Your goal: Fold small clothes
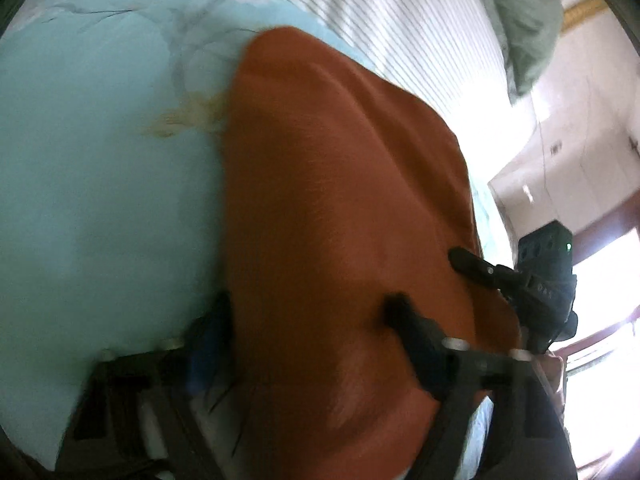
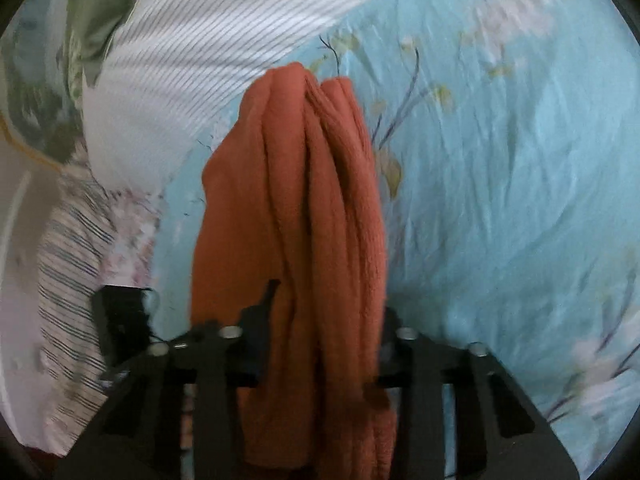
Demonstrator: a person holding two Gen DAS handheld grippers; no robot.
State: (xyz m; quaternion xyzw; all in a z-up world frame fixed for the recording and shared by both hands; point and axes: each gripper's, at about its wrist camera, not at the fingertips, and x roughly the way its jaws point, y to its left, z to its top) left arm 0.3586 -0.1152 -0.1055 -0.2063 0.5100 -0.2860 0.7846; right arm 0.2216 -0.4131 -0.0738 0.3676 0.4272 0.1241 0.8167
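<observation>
Left wrist view: looks down along its fingers (image 1: 224, 328), tipped sideways, very close to orange cloth (image 1: 340, 220) on blue bed sheet (image 1: 100, 200).
Right wrist view: looks down, close above same cloth (image 2: 292, 208).
Shared: cloth, sheet, striped white fabric (image 1: 400, 40).

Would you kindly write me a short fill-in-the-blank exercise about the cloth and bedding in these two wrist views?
1. The garment bunched between the right gripper's fingers is ____ in colour.
2. It hangs above a floral bed sheet whose ground colour is light ____.
3. The white pillow beyond it is patterned with thin ____.

Missing words: orange; blue; stripes
</observation>
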